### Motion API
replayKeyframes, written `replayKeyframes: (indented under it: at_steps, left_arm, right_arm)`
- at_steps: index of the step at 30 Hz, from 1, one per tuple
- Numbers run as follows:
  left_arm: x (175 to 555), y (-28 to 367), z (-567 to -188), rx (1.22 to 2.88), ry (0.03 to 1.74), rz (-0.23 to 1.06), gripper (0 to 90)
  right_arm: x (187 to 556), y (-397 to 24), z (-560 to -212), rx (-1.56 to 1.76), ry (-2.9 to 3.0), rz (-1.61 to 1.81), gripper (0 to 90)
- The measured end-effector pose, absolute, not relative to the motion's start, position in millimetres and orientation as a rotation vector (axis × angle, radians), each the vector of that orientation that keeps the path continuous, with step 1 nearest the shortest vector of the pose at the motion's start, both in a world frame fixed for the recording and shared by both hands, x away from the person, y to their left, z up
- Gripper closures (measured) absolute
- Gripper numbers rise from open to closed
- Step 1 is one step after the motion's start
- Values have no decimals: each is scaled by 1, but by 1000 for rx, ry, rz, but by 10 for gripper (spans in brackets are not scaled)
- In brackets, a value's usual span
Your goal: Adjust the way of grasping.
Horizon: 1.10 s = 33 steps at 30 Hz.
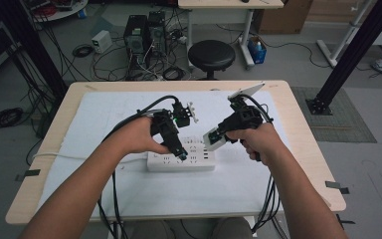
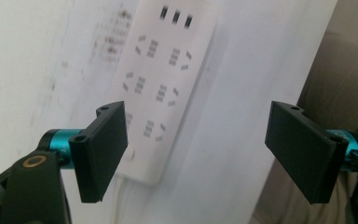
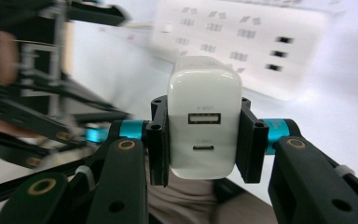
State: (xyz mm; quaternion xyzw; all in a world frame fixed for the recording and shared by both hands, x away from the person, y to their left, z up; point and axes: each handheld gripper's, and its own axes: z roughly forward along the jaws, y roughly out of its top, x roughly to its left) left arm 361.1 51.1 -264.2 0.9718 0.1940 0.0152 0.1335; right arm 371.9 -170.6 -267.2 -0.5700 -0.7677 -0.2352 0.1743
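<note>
A white power strip (image 1: 181,160) lies flat on the white mat in front of the person, with several sockets and USB ports on top (image 2: 154,88) (image 3: 242,42). My right gripper (image 3: 204,140) is shut on a white USB charger block (image 3: 204,116), its ports facing the camera; in the high view that charger (image 1: 214,139) hangs just above the strip's right end. My left gripper (image 2: 193,149) is open with nothing between its jaws, pointing down over the strip's middle (image 1: 182,155).
A white mat (image 1: 129,124) covers the wooden table (image 1: 298,109). The strip's cord (image 1: 79,157) runs off to the left. Gripper cables trail over the table's near edge. A black stool (image 1: 211,55) and computers stand on the floor beyond.
</note>
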Motion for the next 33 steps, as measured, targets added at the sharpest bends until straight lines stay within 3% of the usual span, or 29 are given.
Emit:
replayKeyframes:
  at_steps: [17, 33]
  left_arm:
    - [367, 112, -247, 2990, 927, 4, 210]
    - [364, 131, -238, 2955, 968, 38, 210]
  right_arm:
    - [375, -184, -250, -1909, -2483, -128, 617]
    - [376, -195, -252, -1946, -2518, -46, 617]
